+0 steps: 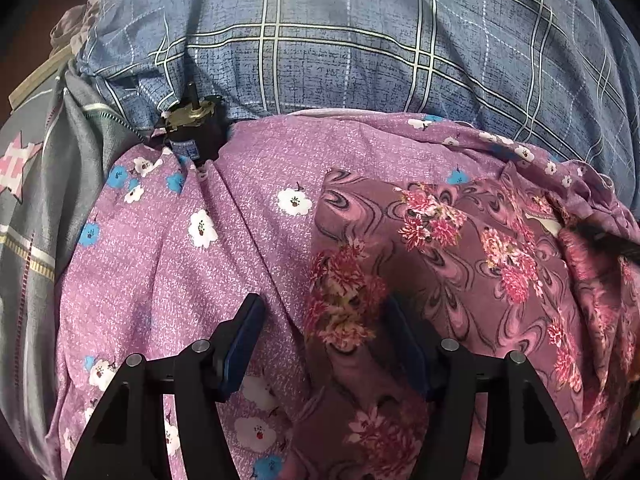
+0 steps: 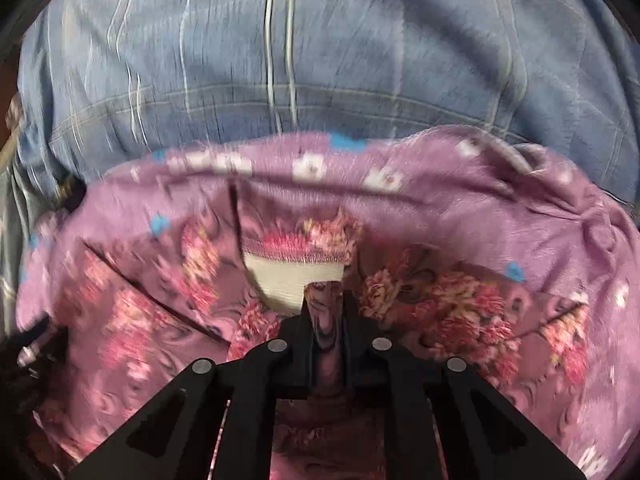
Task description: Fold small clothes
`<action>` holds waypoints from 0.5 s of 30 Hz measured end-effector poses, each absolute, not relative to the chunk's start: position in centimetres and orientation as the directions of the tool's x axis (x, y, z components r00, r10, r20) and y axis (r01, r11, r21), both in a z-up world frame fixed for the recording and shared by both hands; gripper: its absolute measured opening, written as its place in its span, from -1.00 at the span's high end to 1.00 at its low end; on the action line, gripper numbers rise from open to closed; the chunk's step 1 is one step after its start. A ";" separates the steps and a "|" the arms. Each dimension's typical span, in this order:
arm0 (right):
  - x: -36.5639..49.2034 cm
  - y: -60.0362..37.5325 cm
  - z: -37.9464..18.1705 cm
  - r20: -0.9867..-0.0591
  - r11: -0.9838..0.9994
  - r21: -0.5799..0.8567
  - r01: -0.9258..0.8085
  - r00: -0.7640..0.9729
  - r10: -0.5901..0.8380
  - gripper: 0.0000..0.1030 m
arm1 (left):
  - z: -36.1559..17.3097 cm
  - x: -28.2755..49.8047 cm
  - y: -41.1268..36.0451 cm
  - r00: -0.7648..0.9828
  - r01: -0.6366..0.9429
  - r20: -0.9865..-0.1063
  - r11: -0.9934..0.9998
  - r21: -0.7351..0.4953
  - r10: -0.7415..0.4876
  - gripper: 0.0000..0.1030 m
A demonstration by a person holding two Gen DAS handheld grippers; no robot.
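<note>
A small mauve garment (image 1: 440,240) with pink flower clusters lies rumpled on a lilac cloth (image 1: 180,260) printed with white and blue flowers. My left gripper (image 1: 322,320) hangs open just above the garment's left edge, and its pads do not press on the fabric. In the blurred right wrist view, my right gripper (image 2: 326,308) is shut on a pinch of the mauve garment (image 2: 160,320). Just beyond its fingertips, a white inner patch (image 2: 292,280) shows under a stitched hem. A dark blurred shape at the garment's far right edge (image 1: 600,236) cannot be made out.
A blue plaid cloth (image 1: 340,60) covers the surface behind the lilac cloth and fills the upper part of the right wrist view (image 2: 320,60). A small black and brass object (image 1: 192,124) sits at the lilac cloth's back left edge. Grey patterned fabric (image 1: 32,200) lies at the left.
</note>
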State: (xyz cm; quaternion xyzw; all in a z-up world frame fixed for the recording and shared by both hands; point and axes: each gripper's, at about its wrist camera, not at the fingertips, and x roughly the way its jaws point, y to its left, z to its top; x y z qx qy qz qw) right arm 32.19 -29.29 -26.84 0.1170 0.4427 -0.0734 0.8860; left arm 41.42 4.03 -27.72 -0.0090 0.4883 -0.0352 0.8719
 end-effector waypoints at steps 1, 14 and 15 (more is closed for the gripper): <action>30.3 -30.0 -25.1 -0.745 0.956 0.185 0.229 0.666 -0.015 0.82 | -27.9 41.8 3.1 0.524 0.055 -0.849 0.998 -0.039 -0.063 -0.24; 10.1 -45.4 -27.7 -0.710 0.748 0.438 0.498 0.702 -0.052 0.31 | -25.6 37.8 -0.4 0.612 0.043 -0.784 0.985 0.167 0.106 -0.21; 10.1 -45.1 -27.2 -0.698 0.751 0.446 0.487 0.715 -0.049 0.29 | -25.2 37.4 -0.8 0.625 0.039 -0.773 0.984 0.173 0.111 -0.20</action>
